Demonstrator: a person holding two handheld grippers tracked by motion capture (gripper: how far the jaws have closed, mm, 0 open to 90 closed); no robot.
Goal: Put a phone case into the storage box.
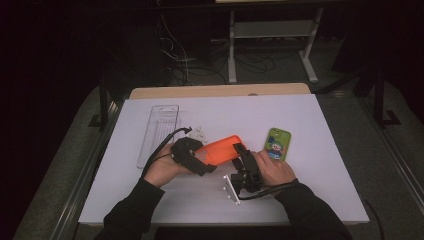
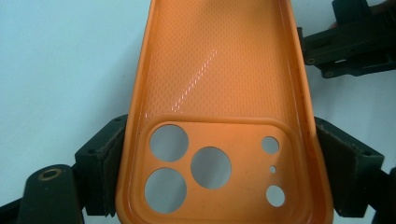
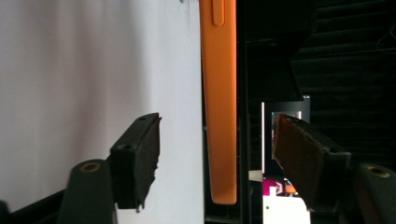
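Observation:
An orange phone case [image 1: 220,149] is held a little above the white table [image 1: 300,195], near its middle. My left gripper [image 1: 201,156] is shut on the case's camera end [image 2: 219,70], one jaw on each long side, with the hollow inside facing the left gripper view. The camera cutouts [image 2: 210,167] sit between those jaws. My right gripper [image 1: 241,152] is at the case's other end. In the right gripper view the case [image 3: 219,93] stands edge-on between my right gripper's [image 3: 217,154] jaws, and there is a gap on both sides of it.
A phone in a green cartoon cover [image 1: 278,143] lies flat on the table to the right of my right hand. A clear plastic tray [image 1: 159,132] lies at the left. A small white piece [image 1: 200,133] lies behind the case. Beyond the table's far edge are dark floor and cables.

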